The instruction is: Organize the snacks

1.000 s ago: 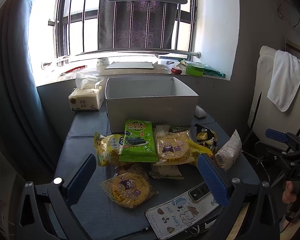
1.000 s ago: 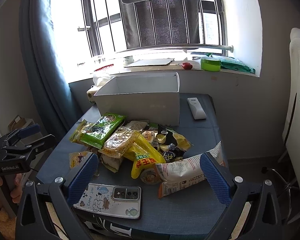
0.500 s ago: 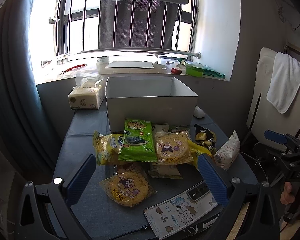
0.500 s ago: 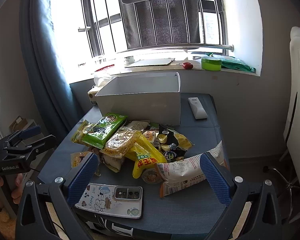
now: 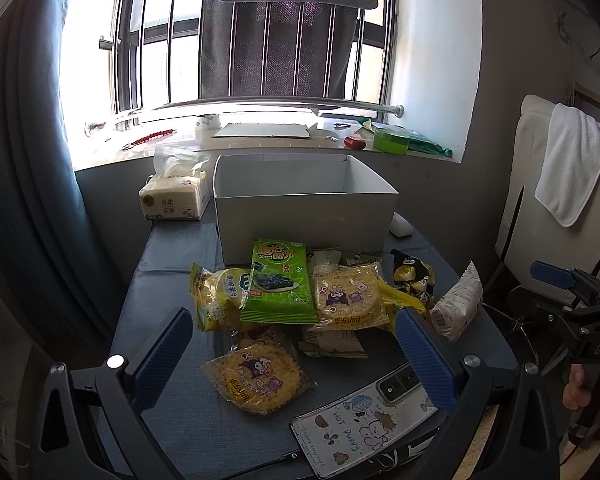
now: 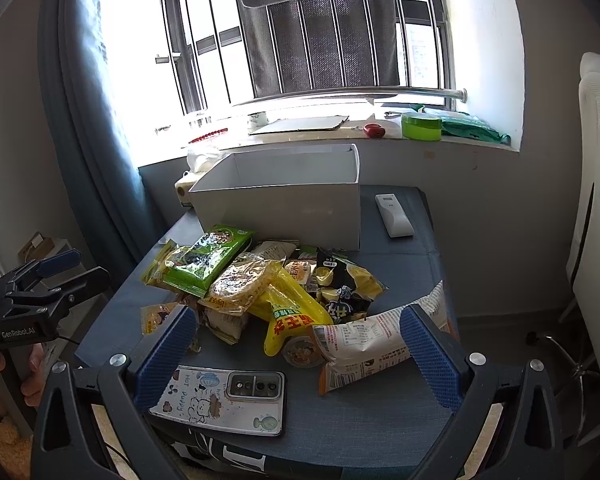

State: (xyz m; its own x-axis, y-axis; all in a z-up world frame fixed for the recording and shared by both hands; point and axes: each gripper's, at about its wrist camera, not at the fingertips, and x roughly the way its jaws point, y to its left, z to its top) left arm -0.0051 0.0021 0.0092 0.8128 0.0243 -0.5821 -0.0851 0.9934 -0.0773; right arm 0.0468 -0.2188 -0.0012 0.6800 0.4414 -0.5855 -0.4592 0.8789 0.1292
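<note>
Left wrist view shows the snack pile [image 5: 312, 304] heaped mid-table, just in front of the empty white box [image 5: 304, 216], which stands at twelve o'clock from it. Nearest the left gripper [image 5: 292, 360] lies a round yellow cracker pack [image 5: 256, 378], flat, dead ahead at twelve o'clock between the wide-open jaws. From the right gripper [image 6: 296, 356], also spread wide and holding nothing, a white chip bag [image 6: 380, 340] lies at one o'clock, its long axis running roughly nine to three. I'd judge each hand nearer its own packet. A phone [image 6: 220, 400] rests at the table's near edge.
</note>
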